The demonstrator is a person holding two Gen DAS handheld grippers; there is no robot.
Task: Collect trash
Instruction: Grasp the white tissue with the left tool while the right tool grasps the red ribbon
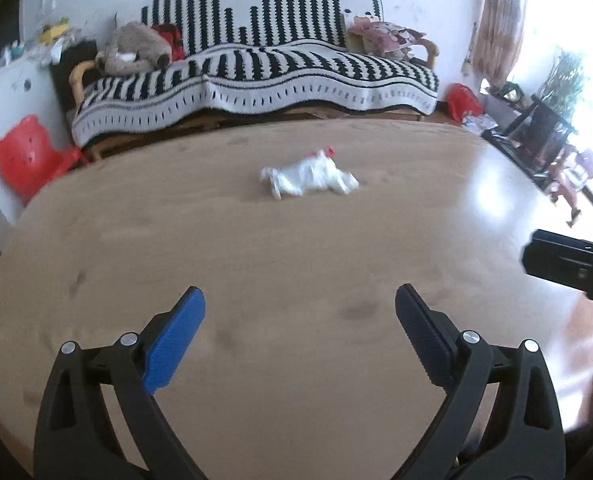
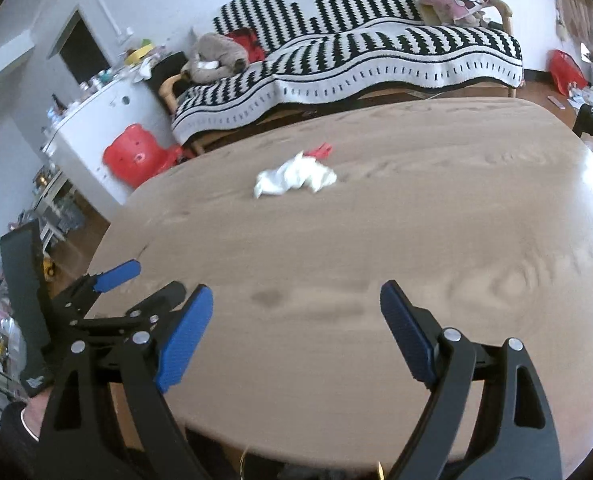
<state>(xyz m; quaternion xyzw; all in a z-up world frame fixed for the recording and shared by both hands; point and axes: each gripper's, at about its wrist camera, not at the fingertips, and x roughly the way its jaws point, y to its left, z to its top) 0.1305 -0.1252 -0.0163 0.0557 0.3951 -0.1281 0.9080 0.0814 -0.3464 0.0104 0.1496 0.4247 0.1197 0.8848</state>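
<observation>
A crumpled white tissue wad [image 1: 310, 176] with a small red scrap [image 1: 329, 152] at its far edge lies on the far half of the wooden table [image 1: 256, 264]. My left gripper [image 1: 300, 300] hovers over the near part of the table, well short of the wad, its blue pads spread wide with nothing between them. From the right wrist, the same wad [image 2: 296, 178] and red scrap [image 2: 321, 151] lie ahead, and my right gripper [image 2: 296, 294] is open and empty too. The left gripper [image 2: 130, 280] shows at the left of that view, the right one's black body [image 1: 568, 266] at the left view's right edge.
Behind the table stands a sofa under a black-and-white striped blanket [image 1: 256, 76], with a plush toy [image 1: 136, 50] and cushions on it. A red plastic stool [image 1: 26, 158] sits by a white cabinet at left. A red bag [image 1: 462, 100] and dark chairs [image 1: 536, 128] are at right.
</observation>
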